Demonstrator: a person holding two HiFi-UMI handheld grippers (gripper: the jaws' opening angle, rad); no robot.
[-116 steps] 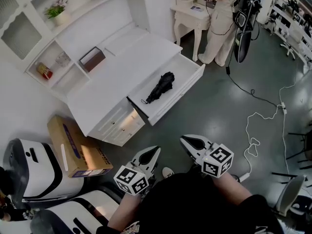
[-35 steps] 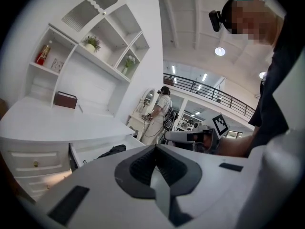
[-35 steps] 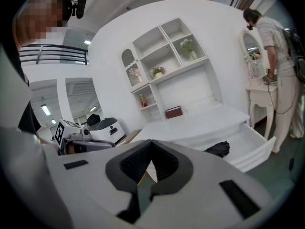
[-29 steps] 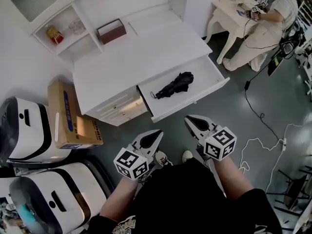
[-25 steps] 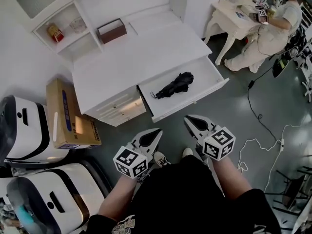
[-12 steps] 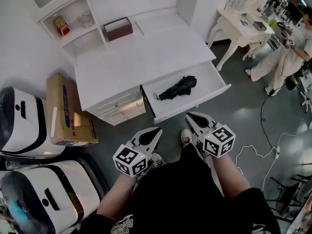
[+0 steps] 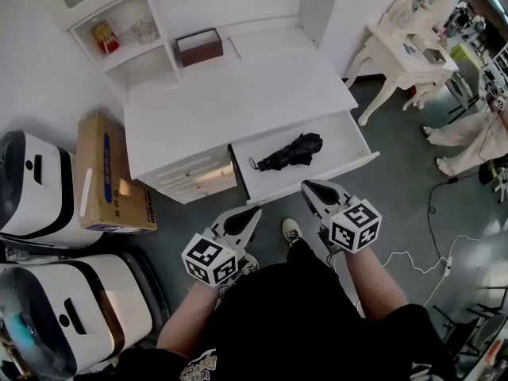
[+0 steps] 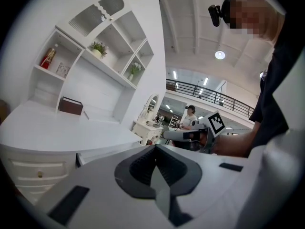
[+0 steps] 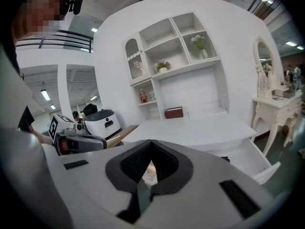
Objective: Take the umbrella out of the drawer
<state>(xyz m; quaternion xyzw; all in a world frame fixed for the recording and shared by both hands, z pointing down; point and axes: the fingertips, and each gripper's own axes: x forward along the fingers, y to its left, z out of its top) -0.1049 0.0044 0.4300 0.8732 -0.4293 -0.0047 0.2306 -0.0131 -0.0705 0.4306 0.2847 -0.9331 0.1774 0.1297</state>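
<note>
The black folded umbrella (image 7: 290, 152) lies in the open drawer (image 7: 352, 146) of the white desk (image 7: 230, 101), its strap end toward the left. Both grippers hang in front of the drawer, below its front edge in the head view. My left gripper (image 7: 254, 213) is shut and empty, pointing toward the small closed drawers (image 7: 194, 179). My right gripper (image 7: 308, 186) is shut and empty too, its tip just short of the drawer's front panel. In the left gripper view the jaws (image 8: 155, 147) meet at a point. The right gripper view shows the same (image 9: 151, 141), with the drawer (image 9: 248, 159) at right.
A cardboard box (image 7: 111, 173) leans left of the desk, beside two white machines (image 7: 40, 189) (image 7: 71, 316). A brown box (image 7: 198, 48) sits at the desk's back. A white side table (image 7: 405, 54) and another person (image 7: 476, 133) are at right. A cable (image 7: 413, 260) lies on the floor.
The person has stepped toward the desk, so both grippers now sit closer to the drawer's front edge. Both stay shut. The umbrella has not moved.
</note>
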